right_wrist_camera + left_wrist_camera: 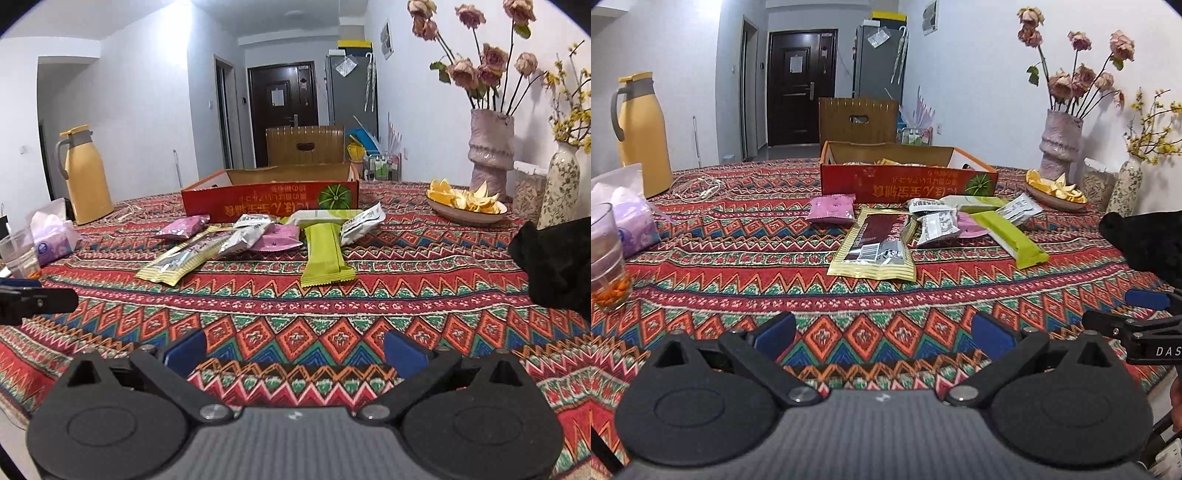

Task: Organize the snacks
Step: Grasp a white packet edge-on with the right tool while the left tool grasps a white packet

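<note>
Both the left gripper (882, 332) and right gripper (295, 350) gape wide, empty, above the tabletop (849, 302); snack packets (325, 254) lie before the red box (269, 199).

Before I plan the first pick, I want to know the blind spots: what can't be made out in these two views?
- Contents of the orange box: both views, its front wall hides nearly everything inside.
- Pink packet: both views, partly buried under silver packets.
- Packet print: too small and blurred to read.
- Right tool: in the left view, cut off by the frame's right edge.
</note>
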Demonstrator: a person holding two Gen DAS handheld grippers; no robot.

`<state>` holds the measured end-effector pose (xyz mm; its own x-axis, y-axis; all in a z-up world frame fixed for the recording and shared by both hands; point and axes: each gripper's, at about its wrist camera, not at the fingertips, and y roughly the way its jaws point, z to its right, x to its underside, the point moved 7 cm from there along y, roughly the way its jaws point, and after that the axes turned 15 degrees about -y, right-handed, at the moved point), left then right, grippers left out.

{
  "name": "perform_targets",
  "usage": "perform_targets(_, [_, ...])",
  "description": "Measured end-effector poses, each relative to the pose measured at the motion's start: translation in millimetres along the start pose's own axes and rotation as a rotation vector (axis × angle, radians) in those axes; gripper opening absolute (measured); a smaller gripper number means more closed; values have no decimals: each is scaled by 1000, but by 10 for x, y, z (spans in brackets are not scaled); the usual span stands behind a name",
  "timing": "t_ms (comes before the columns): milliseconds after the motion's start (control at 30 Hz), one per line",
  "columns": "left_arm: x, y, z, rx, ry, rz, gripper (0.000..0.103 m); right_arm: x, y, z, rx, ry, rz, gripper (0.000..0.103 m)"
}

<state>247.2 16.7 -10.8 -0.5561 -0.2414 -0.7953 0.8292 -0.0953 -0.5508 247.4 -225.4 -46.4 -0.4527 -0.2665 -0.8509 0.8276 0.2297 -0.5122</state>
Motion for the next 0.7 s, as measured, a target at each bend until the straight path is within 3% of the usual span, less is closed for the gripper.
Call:
perform_targets(300, [-456, 579, 45, -4, 28, -1, 103, -326, 548, 231, 10, -28, -16, 94])
perform_targets(433, [-651, 927, 303, 55, 14, -22, 102, -619, 862, 513, 38, -53, 11, 92])
perform_targets(567, [-730, 1326, 734, 143, 43, -46, 81, -837, 1337, 861, 51, -40, -16, 81])
perform_targets(667, [-741, 1748, 928, 210, 13, -118, 66, -919, 1732, 1071, 63, -40, -51, 80])
perform_targets(700, [-729, 1916, 946, 193, -1, -153, 62, -915, 1860, 1135, 65, -25, -74, 80])
